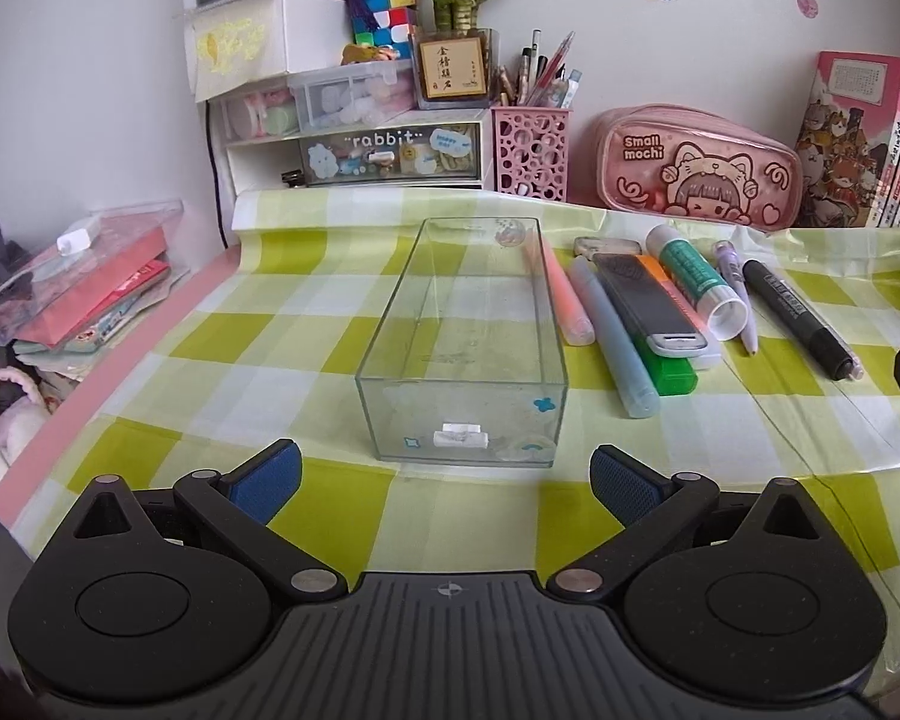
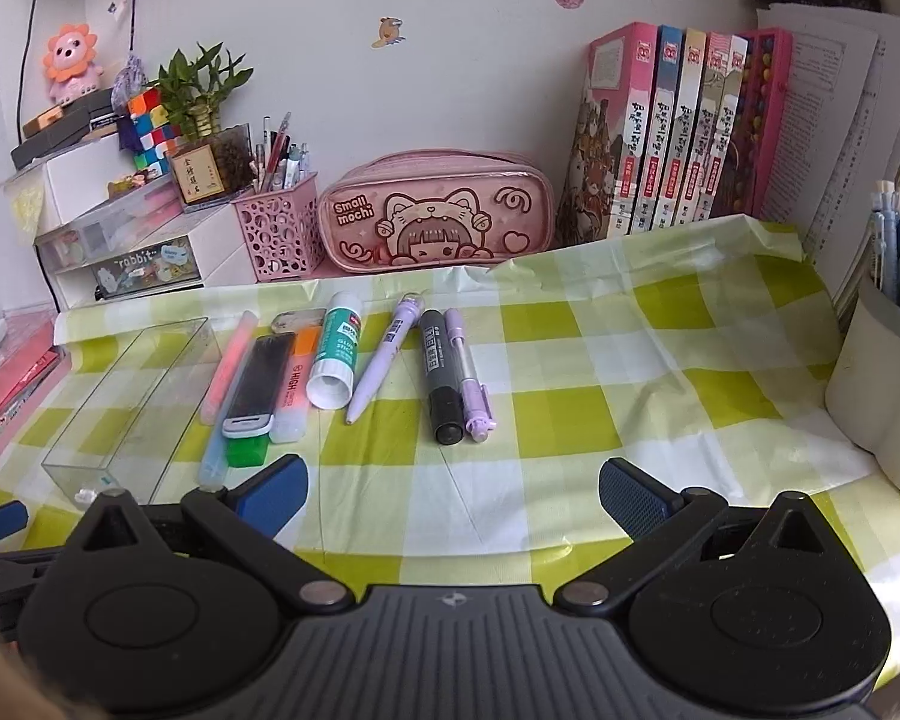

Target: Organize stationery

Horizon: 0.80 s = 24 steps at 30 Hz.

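Note:
An empty clear plastic box (image 1: 468, 324) stands lengthwise on the green checked cloth; it also shows in the right wrist view (image 2: 132, 396). Right of it lie a pink highlighter (image 1: 564, 294), a light blue pen (image 1: 615, 336), a black-and-white case (image 1: 648, 306) on orange and green highlighters, a glue stick (image 1: 696, 279), a lilac pen (image 2: 384, 354), a black marker (image 2: 441, 372) and a lilac mechanical pencil (image 2: 468, 372). My left gripper (image 1: 444, 480) is open just in front of the box's near end. My right gripper (image 2: 453, 492) is open in front of the marker.
Along the back wall stand a pink pen holder (image 1: 531, 150), a pink "Small mochi" pencil case (image 1: 699, 171), a drawer unit (image 1: 384, 150) and books (image 2: 672, 126). A white cup of pens (image 2: 888, 396) stands at the right. Stacked items (image 1: 90, 282) lie left of the cloth.

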Each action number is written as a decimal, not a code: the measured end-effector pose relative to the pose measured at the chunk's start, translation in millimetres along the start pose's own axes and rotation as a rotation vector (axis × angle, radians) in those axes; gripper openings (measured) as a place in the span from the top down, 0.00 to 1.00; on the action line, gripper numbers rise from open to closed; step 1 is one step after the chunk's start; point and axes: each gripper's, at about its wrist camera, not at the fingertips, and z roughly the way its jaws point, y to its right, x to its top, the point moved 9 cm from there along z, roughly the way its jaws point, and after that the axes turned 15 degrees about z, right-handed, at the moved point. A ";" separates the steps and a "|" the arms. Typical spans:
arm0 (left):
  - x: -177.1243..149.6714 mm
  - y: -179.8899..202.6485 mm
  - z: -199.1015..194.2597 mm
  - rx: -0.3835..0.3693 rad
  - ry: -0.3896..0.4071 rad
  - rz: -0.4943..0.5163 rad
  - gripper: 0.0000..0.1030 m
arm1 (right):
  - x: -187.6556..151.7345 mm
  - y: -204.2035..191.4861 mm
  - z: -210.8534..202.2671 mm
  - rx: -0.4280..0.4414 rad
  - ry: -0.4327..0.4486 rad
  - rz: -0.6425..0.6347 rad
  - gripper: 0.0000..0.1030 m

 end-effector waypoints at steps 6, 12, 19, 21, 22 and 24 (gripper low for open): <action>1.3 -8.8 22.6 -0.013 0.005 -0.025 0.05 | 17.2 0.1 28.9 0.035 -0.040 0.048 0.08; 7.6 -7.5 30.7 -0.062 0.034 -0.037 0.08 | 25.6 -19.2 47.8 0.062 -0.058 0.023 0.08; 13.3 -2.6 32.7 -0.069 0.046 -0.029 0.28 | 26.5 -38.1 63.8 0.109 -0.098 0.002 0.33; 12.2 -0.5 30.1 -0.071 0.051 -0.027 0.30 | 24.7 -42.3 66.5 0.123 -0.109 -0.005 0.38; 11.2 0.8 28.5 -0.074 0.055 -0.025 0.30 | 24.1 -43.9 67.7 0.125 -0.111 -0.011 0.39; 10.1 3.0 26.4 -0.077 0.061 -0.023 0.30 | 24.1 -48.1 70.2 0.127 -0.111 -0.027 0.42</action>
